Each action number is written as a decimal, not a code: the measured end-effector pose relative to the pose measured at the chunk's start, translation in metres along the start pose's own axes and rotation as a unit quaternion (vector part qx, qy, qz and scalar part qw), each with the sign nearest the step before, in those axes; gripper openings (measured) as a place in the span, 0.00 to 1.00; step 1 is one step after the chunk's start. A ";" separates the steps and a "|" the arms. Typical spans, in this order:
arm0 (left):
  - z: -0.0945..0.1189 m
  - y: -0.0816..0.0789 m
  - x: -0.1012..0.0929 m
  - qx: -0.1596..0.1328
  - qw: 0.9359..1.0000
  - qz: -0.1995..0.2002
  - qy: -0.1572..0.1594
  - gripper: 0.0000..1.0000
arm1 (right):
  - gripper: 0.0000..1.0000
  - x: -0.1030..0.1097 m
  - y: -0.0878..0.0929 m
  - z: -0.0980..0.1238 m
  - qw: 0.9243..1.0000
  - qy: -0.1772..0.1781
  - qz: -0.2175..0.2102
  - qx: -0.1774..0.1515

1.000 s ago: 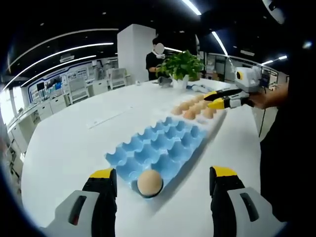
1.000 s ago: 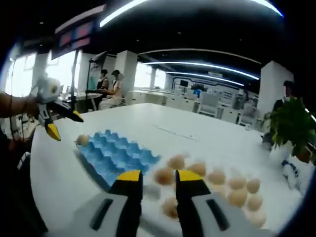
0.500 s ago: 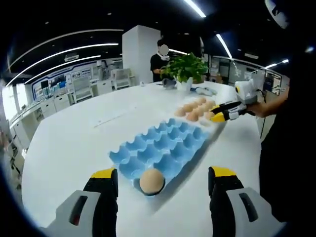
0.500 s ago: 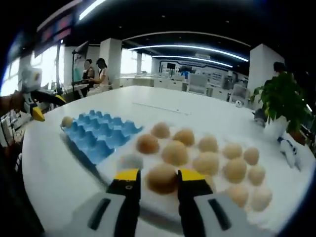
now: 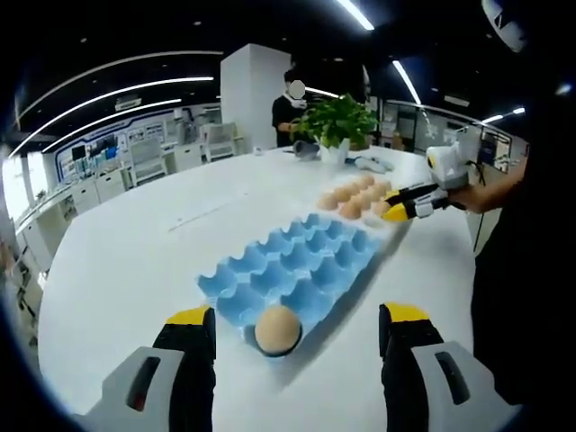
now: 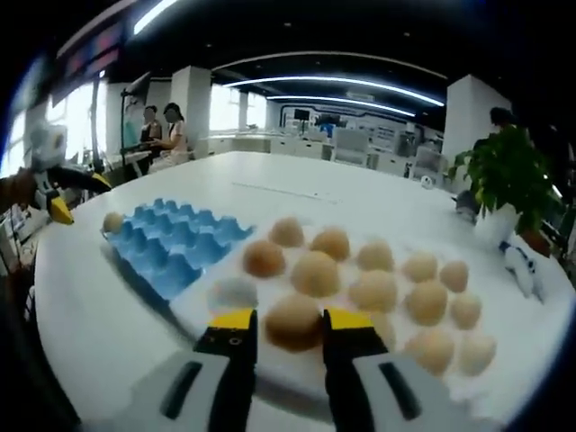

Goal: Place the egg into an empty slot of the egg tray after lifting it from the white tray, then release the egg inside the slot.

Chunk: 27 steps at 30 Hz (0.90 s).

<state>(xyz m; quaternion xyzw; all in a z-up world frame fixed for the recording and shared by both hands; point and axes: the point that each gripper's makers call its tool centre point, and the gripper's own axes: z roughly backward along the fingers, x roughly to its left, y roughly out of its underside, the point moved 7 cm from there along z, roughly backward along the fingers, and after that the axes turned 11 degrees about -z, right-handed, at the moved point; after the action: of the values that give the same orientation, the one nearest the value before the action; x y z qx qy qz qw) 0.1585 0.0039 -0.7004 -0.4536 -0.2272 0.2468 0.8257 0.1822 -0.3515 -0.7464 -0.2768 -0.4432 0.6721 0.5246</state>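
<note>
My right gripper [image 6: 291, 324] has its two yellow-tipped jaws on either side of a tan egg [image 6: 293, 319] that lies at the near edge of the white tray [image 6: 236, 292]. The jaws sit just beside the shell, but I cannot tell whether they press on it. The egg is smooth, matt and rounded, like the other loose eggs [image 6: 374, 290] spread in rough rows across the flat white tray. A pale blurred lump sits on the tray just left of my jaw.

Beyond the tray's left end lies the blue egg tray [image 6: 173, 247], a moulded sheet of scalloped cups with peaked ridges between them. One egg in the tray [image 6: 112, 221] sits in its far corner cup. My left gripper [image 6: 54, 193] hangs past that corner.

In the left gripper view, my left gripper [image 5: 292, 331] has its jaws wide apart, with nothing between them. The egg in the tray [image 5: 276, 329] rests in the nearest cup of the blue egg tray [image 5: 297, 265]. My right gripper [image 5: 402, 203] reaches down to the loose eggs [image 5: 354, 194] at the far end. The round white table [image 5: 135, 261] is smooth and glossy. A leafy potted plant [image 5: 335, 121] stands at its far edge.

Compared with half a second ago, almost nothing differs: my right jaws flank the same egg in the same way, and the left jaws are spread just as wide.
</note>
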 end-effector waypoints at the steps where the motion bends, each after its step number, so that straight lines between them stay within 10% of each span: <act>1: 0.000 0.000 0.000 0.000 1.000 0.000 0.000 0.75 | 0.28 0.000 0.000 0.000 1.000 0.000 -0.001 -0.002; 27: 0.001 0.001 -0.001 0.002 1.000 -0.001 0.006 0.74 | 0.23 -0.002 -0.019 0.011 0.999 -0.022 -0.027 -0.019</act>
<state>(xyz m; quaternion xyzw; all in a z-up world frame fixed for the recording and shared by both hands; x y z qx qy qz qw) 0.1575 0.0044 -0.7009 -0.4530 -0.2227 0.2436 0.8282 0.1817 -0.3555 -0.7246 -0.2597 -0.4750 0.6549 0.5273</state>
